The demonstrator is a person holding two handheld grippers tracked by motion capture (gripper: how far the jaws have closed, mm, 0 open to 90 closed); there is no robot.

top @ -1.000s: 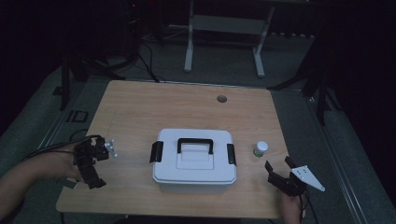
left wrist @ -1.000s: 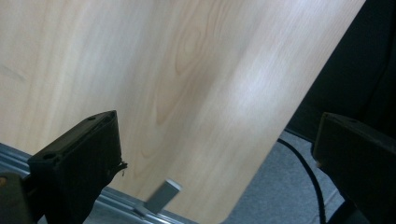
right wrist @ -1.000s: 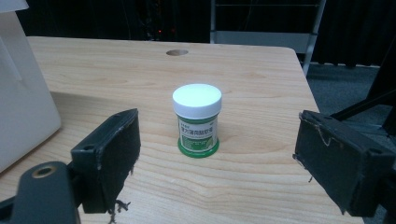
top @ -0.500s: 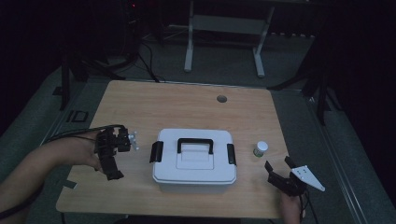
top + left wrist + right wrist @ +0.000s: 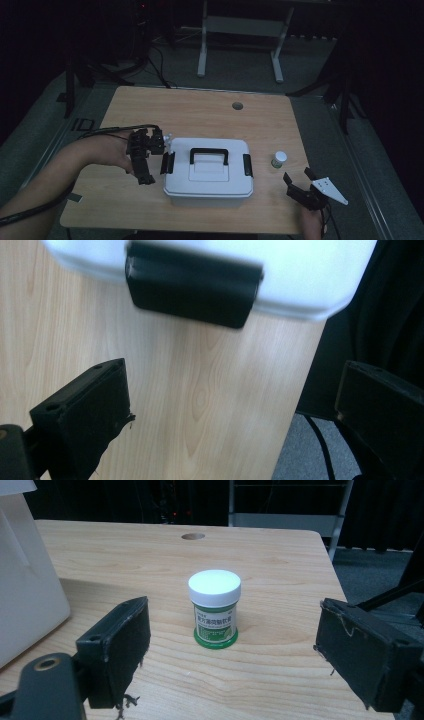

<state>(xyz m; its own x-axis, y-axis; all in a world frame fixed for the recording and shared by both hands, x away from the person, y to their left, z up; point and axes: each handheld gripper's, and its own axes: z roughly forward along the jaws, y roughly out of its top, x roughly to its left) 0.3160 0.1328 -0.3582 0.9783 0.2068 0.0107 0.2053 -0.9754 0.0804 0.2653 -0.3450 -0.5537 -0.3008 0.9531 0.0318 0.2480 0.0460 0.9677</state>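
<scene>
Since the earlier frames the left tool point(image 5: 142, 162) has travelled from the desk's left edge to just beside the left end of the white box point(image 5: 208, 170), while the right tool point(image 5: 300, 185) has kept its place near the front right corner. From the left gripper view the left tool's jaws stand spread, with the box's black side latch point(image 5: 192, 287) ahead of them and apart from them, so it looks lined up to work that latch rather than lift the box by its black handle point(image 5: 209, 155). The box sits closed near the front middle of the desk point(image 5: 200, 115). The right tool's jaws are also spread, holding nothing, and face a small jar point(image 5: 215, 609) that stands upright well ahead of them, right of the box. Its lid is white and its label green; the printed lines are too small to read.
</scene>
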